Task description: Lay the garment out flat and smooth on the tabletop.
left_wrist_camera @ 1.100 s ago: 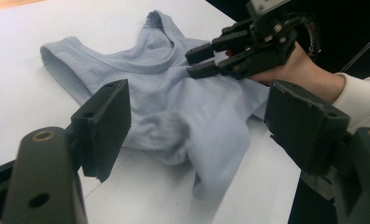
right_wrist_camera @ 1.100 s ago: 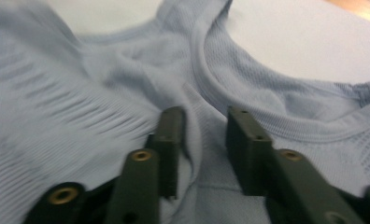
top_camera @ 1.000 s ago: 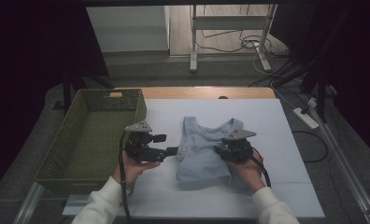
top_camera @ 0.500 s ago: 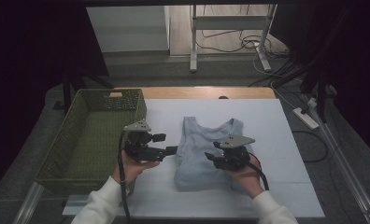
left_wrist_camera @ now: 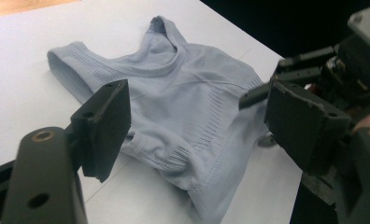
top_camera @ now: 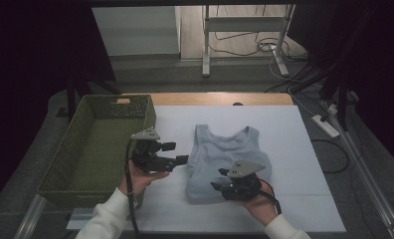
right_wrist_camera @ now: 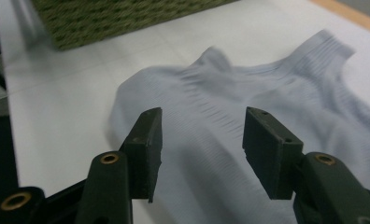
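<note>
tank top (top_camera: 228, 157), one pale grey-blue piece, lies flat on the white sheet at the centre of the high view, its neck toward the top of the frame and its hem toward the bottom. two grippers work beside it, one in each hand. the right gripper (top_camera: 219, 180), low and right of centre in the high view, has its jaws parted with nothing clamped; they have just been opening, and in the right gripper view (right_wrist_camera: 199, 149) the cloth lies under and beyond the gap between the two black pads, untouched. the left gripper (top_camera: 177, 153), left of centre, also stands released, its jaws wide apart; in the left gripper view (left_wrist_camera: 197, 121) the top's lower corner lies on the sheet below the gap, and the other gripper shows at the right edge.

one woven green basket (top_camera: 75, 149) sits at the left of the frame, just beside the sheet. the white sheet (top_camera: 294, 149) covers a wooden table (top_camera: 220, 98), whose bare edge shows along the top. beyond it the room is dark, with a grey floor, a metal stand (top_camera: 245, 37) and loose cables at the upper middle, and one white power strip (top_camera: 326, 125) at the right.
</note>
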Demonstrator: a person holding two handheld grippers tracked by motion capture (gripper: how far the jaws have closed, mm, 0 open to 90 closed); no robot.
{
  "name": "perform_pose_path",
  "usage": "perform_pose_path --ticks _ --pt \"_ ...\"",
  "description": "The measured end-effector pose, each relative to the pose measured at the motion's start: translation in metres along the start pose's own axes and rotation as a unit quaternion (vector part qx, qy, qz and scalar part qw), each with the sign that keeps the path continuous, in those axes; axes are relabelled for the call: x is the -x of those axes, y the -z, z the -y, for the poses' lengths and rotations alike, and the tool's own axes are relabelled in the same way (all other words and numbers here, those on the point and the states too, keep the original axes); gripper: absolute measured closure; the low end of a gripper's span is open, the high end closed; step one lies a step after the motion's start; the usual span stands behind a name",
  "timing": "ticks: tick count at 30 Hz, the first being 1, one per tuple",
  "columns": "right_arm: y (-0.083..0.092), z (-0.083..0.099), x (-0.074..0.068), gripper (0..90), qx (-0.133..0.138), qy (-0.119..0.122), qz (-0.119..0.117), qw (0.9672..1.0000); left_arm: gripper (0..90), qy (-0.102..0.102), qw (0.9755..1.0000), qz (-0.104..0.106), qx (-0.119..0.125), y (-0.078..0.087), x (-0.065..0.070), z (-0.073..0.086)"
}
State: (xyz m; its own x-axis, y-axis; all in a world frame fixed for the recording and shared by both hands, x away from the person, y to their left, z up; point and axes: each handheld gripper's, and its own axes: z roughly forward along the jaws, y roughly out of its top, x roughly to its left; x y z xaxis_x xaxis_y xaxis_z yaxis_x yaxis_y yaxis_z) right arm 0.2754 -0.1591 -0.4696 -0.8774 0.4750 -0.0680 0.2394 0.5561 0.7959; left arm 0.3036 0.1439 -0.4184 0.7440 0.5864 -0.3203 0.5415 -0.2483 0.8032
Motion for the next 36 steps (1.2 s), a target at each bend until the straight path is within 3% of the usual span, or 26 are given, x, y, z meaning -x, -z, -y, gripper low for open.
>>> perform_pose_path --ticks 12,14,18,26,36 --pt "-0.014 0.013 -0.033 48.1 -0.039 0.014 -0.064 0.9971 23.7 0.000 1.0000 -0.001 -0.001 -0.001 0.001 0.000" --pt "-0.018 0.015 -0.037 48.1 -0.051 0.025 -0.067 0.9961 23.7 0.000 1.0000 -0.001 -0.001 0.000 0.000 0.000" --pt "-0.025 0.022 -0.038 48.1 -0.071 0.023 -0.073 0.9945 23.7 -0.001 1.0000 -0.001 -0.001 0.000 0.001 0.000" --pt "-0.034 0.027 -0.032 48.1 -0.091 0.025 -0.055 0.9941 23.7 -0.003 1.0000 -0.001 -0.003 -0.001 0.001 0.000" --pt "-0.047 0.015 -0.020 48.0 -0.078 0.040 -0.022 0.9959 23.7 -0.002 1.0000 0.000 -0.006 -0.004 0.002 0.000"
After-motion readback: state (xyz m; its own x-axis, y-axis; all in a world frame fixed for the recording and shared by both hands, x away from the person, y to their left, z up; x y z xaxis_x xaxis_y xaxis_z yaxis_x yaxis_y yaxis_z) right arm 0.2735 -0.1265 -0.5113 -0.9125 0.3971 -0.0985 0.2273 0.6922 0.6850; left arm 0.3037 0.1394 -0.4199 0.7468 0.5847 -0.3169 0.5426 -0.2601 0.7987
